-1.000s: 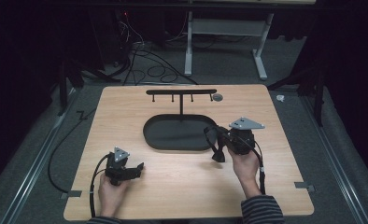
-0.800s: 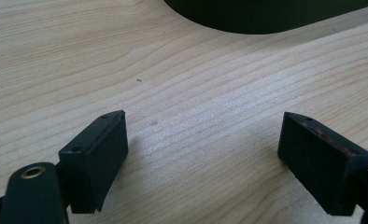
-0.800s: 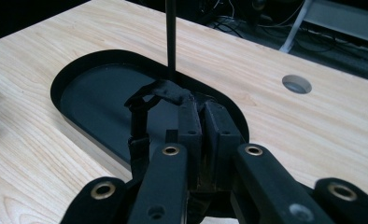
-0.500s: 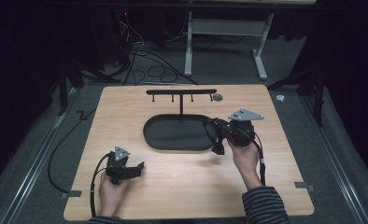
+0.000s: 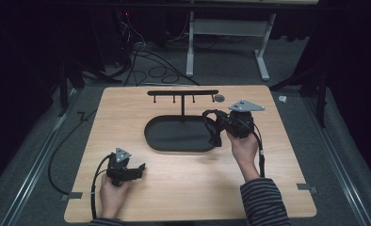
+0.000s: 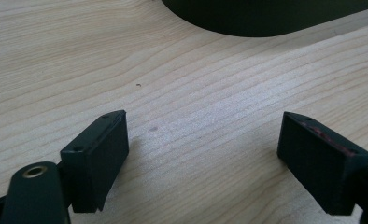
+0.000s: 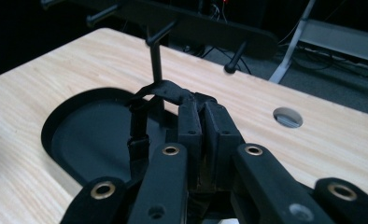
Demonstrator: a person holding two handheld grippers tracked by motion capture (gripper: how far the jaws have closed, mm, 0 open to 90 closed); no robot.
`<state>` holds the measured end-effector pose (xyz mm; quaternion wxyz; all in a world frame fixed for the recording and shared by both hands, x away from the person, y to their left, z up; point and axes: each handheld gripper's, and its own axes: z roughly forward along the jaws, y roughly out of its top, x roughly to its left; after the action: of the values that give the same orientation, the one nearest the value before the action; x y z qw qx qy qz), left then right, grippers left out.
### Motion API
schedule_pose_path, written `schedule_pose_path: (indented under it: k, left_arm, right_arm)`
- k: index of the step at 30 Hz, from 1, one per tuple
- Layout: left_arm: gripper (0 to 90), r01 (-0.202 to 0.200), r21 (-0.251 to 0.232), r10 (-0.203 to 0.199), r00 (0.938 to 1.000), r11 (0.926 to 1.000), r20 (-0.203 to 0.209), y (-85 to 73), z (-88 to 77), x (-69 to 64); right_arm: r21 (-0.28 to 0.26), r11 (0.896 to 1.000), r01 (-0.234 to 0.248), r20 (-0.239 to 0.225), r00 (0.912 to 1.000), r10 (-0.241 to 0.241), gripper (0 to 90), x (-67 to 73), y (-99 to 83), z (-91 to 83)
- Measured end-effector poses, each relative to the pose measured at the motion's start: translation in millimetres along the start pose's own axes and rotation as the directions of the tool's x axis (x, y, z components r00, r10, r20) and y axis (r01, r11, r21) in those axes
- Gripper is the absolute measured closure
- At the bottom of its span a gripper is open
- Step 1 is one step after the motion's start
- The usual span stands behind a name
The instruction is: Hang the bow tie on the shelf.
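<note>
A black stand has an oval base tray [image 5: 174, 134] and an upright post carrying a crossbar [image 5: 182, 92] with several pegs. My right gripper [image 5: 217, 122] hovers at the tray's right end, pointing left, shut on a black strap [image 5: 210, 128]. In the right gripper view the jaws [image 7: 204, 109] pinch one end of the strap [image 7: 138, 126]. The rest loops out and hangs over the tray [image 7: 79, 135], below the crossbar [image 7: 210, 30]. My left gripper [image 5: 139, 168] rests open near the table's front left. Between its jaws [image 6: 205, 149] lies only bare wood.
The wooden table [image 5: 292, 160] has a round grey insert [image 5: 219, 98] just right of the crossbar, also in the right gripper view [image 7: 287, 116]. Cables trail from both grippers. Dark floor with cables and a white frame lies beyond the far edge.
The right gripper has risen and moved away from the person along the tray's right end, carrying the strap. The left gripper has stayed put.
</note>
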<state>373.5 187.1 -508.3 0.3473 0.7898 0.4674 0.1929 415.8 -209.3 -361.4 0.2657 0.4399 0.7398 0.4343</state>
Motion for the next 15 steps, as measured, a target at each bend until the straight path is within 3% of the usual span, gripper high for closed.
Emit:
schedule_pose_path:
  k: [10,15]
  left_arm:
    - [17.0,0.001,0.000,-0.001,1.0000,1.0000,0.001,-0.3,-0.3,-0.2]
    - [17.1,0.001,-0.001,-0.001,1.0000,1.0000,0.001,-0.3,-0.3,-0.1]
  right_arm:
    - [-0.011,1.000,-0.026,0.037,0.9990,0.027,87.2,-15.6,14.2,2.2]
    - [-0.015,1.000,-0.010,0.050,0.9987,0.011,87.2,-16.1,21.6,7.4]
